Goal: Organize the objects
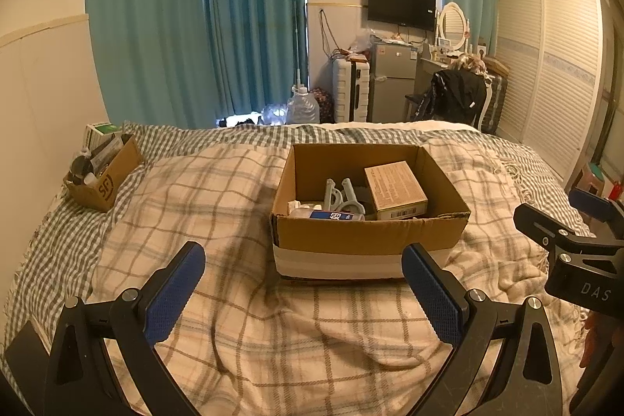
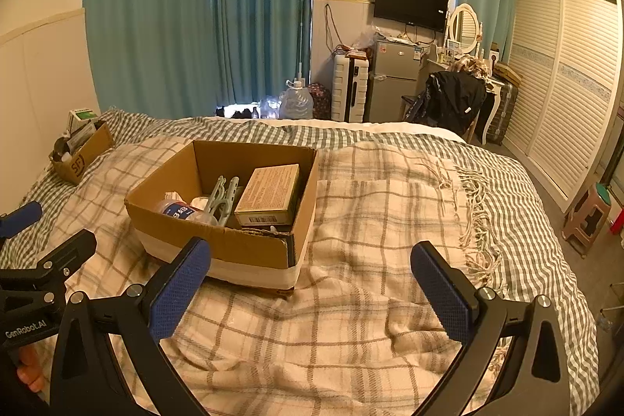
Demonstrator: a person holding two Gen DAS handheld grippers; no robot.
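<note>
An open cardboard box (image 1: pixel 366 240) stands on the plaid blanket (image 1: pixel 234 318) in the middle of the bed; it also shows in the right wrist view (image 2: pixel 218 244). It holds a tan carton (image 1: pixel 396 190), grey-green clips (image 1: pixel 343 197) and a blue-labelled bottle (image 1: pixel 323 215). A smaller SF cardboard box (image 1: pixel 105 178) full of small items sits at the bed's far left. My left gripper (image 1: pixel 304 283) is open and empty just in front of the big box. My right gripper (image 2: pixel 312 279) is open and empty, near the box's right front corner.
The blanket's fringe (image 2: pixel 475 213) lies to the right on a checked sheet (image 2: pixel 546 240). Beyond the bed are teal curtains (image 1: pixel 195 18), a water jug (image 1: pixel 302 108), a suitcase (image 1: pixel 351 90), a small fridge (image 1: pixel 392 80), a chair with a black jacket (image 1: pixel 454 96) and a louvred wardrobe (image 1: pixel 553 73).
</note>
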